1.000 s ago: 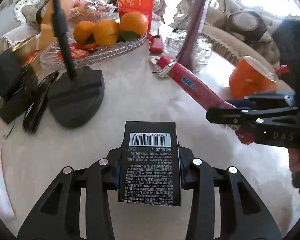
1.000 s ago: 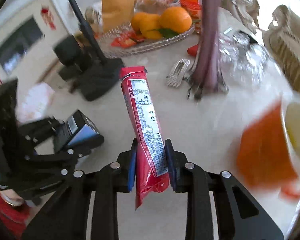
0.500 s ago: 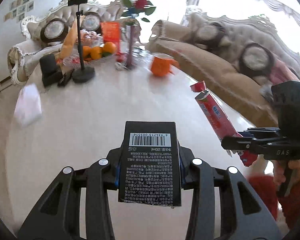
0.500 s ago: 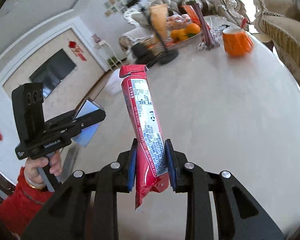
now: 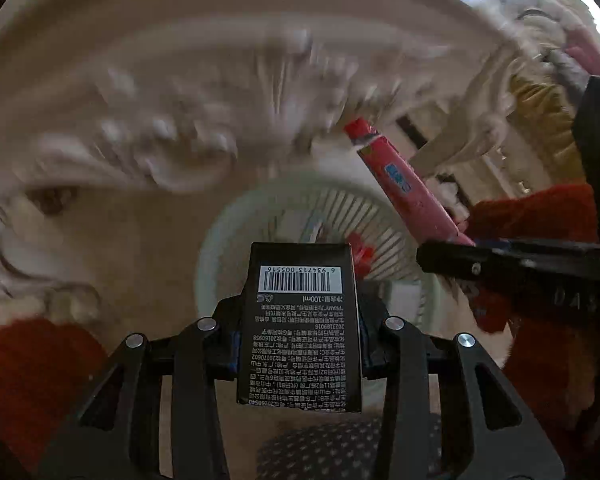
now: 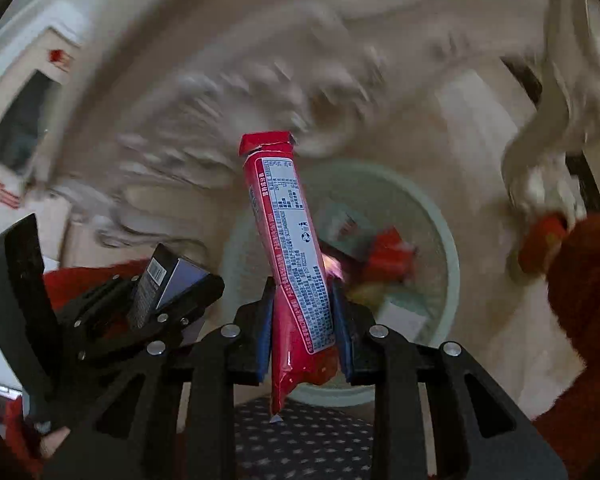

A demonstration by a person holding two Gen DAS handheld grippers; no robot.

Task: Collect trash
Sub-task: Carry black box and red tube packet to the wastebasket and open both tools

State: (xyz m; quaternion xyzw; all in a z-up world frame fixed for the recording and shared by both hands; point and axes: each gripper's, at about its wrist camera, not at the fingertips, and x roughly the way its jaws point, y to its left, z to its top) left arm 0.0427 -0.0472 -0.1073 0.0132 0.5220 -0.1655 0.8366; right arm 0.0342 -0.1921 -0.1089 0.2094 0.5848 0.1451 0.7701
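My left gripper (image 5: 298, 340) is shut on a small black box (image 5: 300, 320) with a barcode and white print. My right gripper (image 6: 302, 320) is shut on a long red wrapper (image 6: 290, 264). Both hang above a pale green slatted waste basket (image 5: 220, 248), which also shows in the right wrist view (image 6: 448, 248) with red and white trash inside. The red wrapper (image 5: 404, 184) and right gripper (image 5: 500, 268) show at the right of the left wrist view. The black box (image 6: 160, 284) and left gripper (image 6: 140, 312) show at the left of the right wrist view.
A carved cream table edge (image 5: 180, 140) arches above the basket, blurred. A carved cream leg (image 6: 548, 152) stands at the right. A dark dotted fabric (image 6: 300, 440) lies below the grippers. Red sleeves (image 5: 32, 380) frame both sides.
Both grippers have swung down from above the tabletop to over the waste basket on the floor, still holding the box and the wrapper.
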